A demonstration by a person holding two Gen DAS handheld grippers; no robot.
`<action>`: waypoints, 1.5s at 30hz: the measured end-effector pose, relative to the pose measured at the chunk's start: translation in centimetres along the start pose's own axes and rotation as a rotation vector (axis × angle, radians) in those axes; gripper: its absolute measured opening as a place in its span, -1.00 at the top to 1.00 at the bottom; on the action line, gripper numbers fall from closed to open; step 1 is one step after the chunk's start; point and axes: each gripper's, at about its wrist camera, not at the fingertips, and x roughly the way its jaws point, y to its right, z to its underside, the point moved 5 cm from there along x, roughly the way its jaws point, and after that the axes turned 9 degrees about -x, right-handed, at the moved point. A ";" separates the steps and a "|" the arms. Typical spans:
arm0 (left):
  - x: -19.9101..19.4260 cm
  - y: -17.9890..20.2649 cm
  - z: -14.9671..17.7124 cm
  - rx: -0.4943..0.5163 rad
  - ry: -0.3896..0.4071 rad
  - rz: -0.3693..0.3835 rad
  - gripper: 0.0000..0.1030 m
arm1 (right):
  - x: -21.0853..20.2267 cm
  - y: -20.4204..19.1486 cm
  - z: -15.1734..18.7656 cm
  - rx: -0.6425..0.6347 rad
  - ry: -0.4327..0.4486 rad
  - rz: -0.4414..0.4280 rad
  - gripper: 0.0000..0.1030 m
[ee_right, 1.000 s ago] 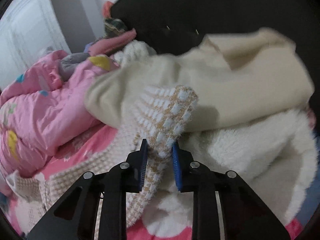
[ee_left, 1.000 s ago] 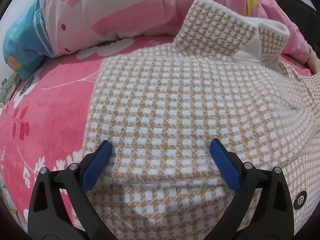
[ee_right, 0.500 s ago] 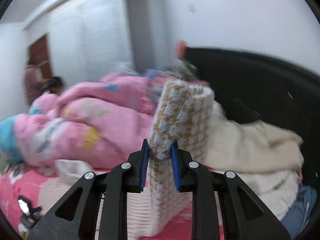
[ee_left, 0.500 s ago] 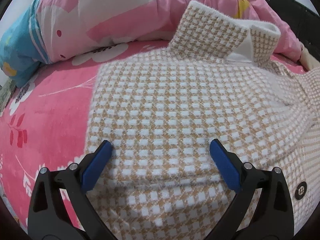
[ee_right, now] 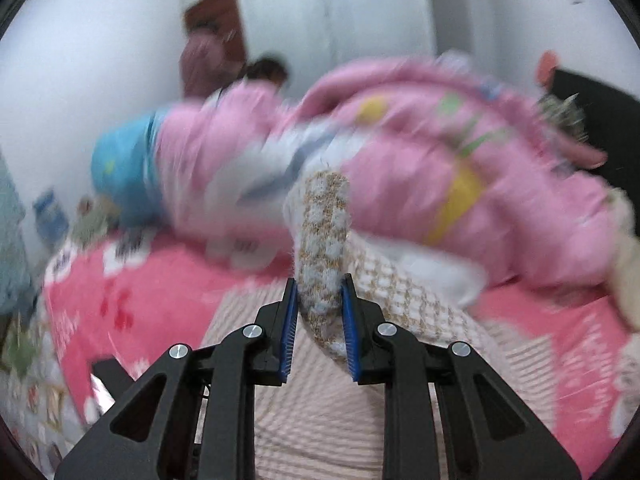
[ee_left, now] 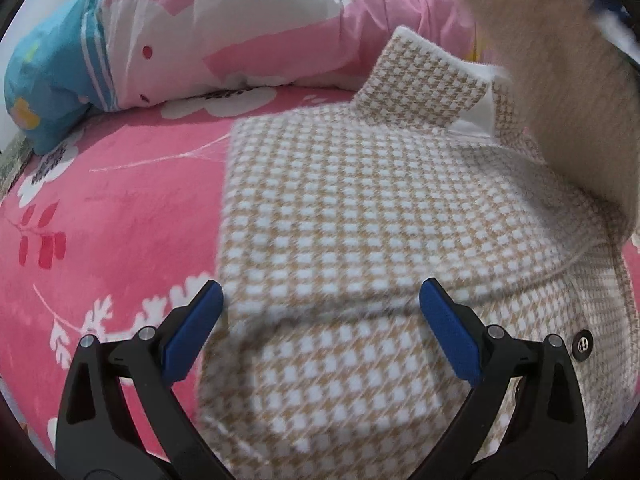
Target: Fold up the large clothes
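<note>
- The houndstooth coat (ee_left: 360,216) lies spread on the bed (ee_left: 120,208), on its pink floral sheet, collar (ee_left: 424,80) towards the rolled pink duvet (ee_left: 240,28).
- The cloth is a thick, fuzzy knit in tan and white checks: soft, limp and likely rather heavy for its size, so it will sag and drag wherever it is unsupported.
- The right gripper (ee_right: 318,328) has its jaws narrowed on the sleeve (ee_right: 324,220), the blue pads pressing a doubled, plump fold of it above the coat body.
- The left gripper (ee_left: 320,320) hovers with jaws wide over the coat's lower part, holding nothing.
- A bulky fold like this is unlikely to slip; the best holds are the cuff, hem edge or shoulder seam.
- A dark button (ee_left: 583,345) sits near the front edge, hard among soft pile.
</note>
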 end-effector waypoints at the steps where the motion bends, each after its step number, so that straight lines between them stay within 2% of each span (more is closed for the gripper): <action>1: -0.1 -0.4 0.1 -0.006 -0.005 0.011 -0.85 | 2.6 -1.4 1.8 -0.008 -0.067 -0.029 0.59; 2: -0.3 -0.7 0.4 -0.012 -0.011 0.022 -0.85 | 4.3 -2.1 3.3 -0.010 -0.117 -0.051 0.58; 4: -0.6 -1.7 0.8 -0.026 -0.019 0.042 -0.85 | 8.0 -3.5 6.8 0.006 -0.275 -0.140 0.56; 6: -1.2 -2.6 1.1 -0.035 -0.019 0.057 -0.85 | 9.1 -3.5 8.4 0.040 -0.350 -0.200 0.51; 7: -1.6 -2.9 1.1 -0.038 -0.014 0.068 -0.85 | 8.9 -3.3 8.5 0.051 -0.354 -0.225 0.38; 8: -2.1 -3.3 1.0 -0.041 -0.005 0.081 -0.85 | 8.3 -3.0 8.8 0.070 -0.352 -0.270 0.14; 10: -2.8 -3.4 0.6 -0.040 0.015 0.102 -0.85 | 6.5 -2.3 8.9 0.109 -0.331 -0.350 -0.13; 12: -3.9 -3.4 -0.2 -0.045 0.049 0.143 -0.85 | 4.1 -1.0 8.9 0.122 -0.297 -0.387 -0.22; 14: -4.2 -2.7 -1.0 -0.053 0.056 0.186 -0.85 | 1.4 1.1 9.1 0.128 -0.255 -0.366 -0.23; 18: -3.3 -0.4 -3.6 -0.079 0.040 0.296 -0.84 | -2.6 7.5 11.0 0.182 -0.177 -0.241 -0.23; 20: -1.9 0.9 -5.0 -0.100 -0.001 0.344 -0.72 | -4.3 11.4 12.5 0.253 -0.136 -0.189 -0.23; 22: 0.0 1.9 -5.7 -0.121 -0.054 0.354 -0.47 | -5.5 15.2 14.3 0.322 -0.113 -0.142 -0.23; 24: 3.1 2.3 -6.7 -0.160 -0.131 0.320 -0.33 | -6.1 18.1 15.9 0.371 -0.105 -0.114 -0.22; 25: 4.7 2.3 -7.0 -0.181 -0.166 0.288 -0.15 | -6.3 19.3 16.8 0.399 -0.096 -0.120 -0.18; 27: 7.1 2.5 -7.2 -0.189 -0.219 0.219 0.00 | -6.5 20.8 18.0 0.432 -0.078 -0.110 -0.10; 29: 7.4 3.1 -7.6 -0.150 -0.198 0.182 0.21 | -6.4 21.1 18.5 0.437 -0.062 -0.106 -0.08; 30: 7.2 3.4 -7.7 -0.124 -0.189 0.163 0.43 | -6.5 21.2 18.5 0.433 -0.058 -0.096 -0.08; 31: 6.7 4.0 -7.7 -0.086 -0.167 0.135 0.77 | -6.4 21.0 18.5 0.427 -0.055 -0.089 -0.08; 32: 5.9 4.6 -7.9 -0.040 -0.139 0.118 0.83 | -6.5 21.2 18.6 0.421 -0.051 -0.082 -0.08; 35: 1.9 5.8 -8.9 0.051 -0.025 0.104 0.86 | -6.6 21.7 17.9 0.413 -0.037 -0.072 -0.08; 38: -2.4 5.7 -10.4 0.075 0.083 0.118 0.86 | -7.7 21.6 17.3 0.391 -0.012 -0.068 -0.08; 40: -4.2 4.8 -11.3 0.086 0.145 0.080 0.86 | -7.9 21.6 17.1 0.378 -0.010 -0.064 -0.10; 42: -2.5 3.5 -11.3 0.067 0.099 0.057 0.86 | -7.3 21.6 17.4 0.373 -0.035 -0.053 -0.14; 45: 2.4 1.4 -8.9 0.026 -0.042 0.036 0.85 | -5.5 21.9 18.2 0.391 -0.099 -0.039 -0.14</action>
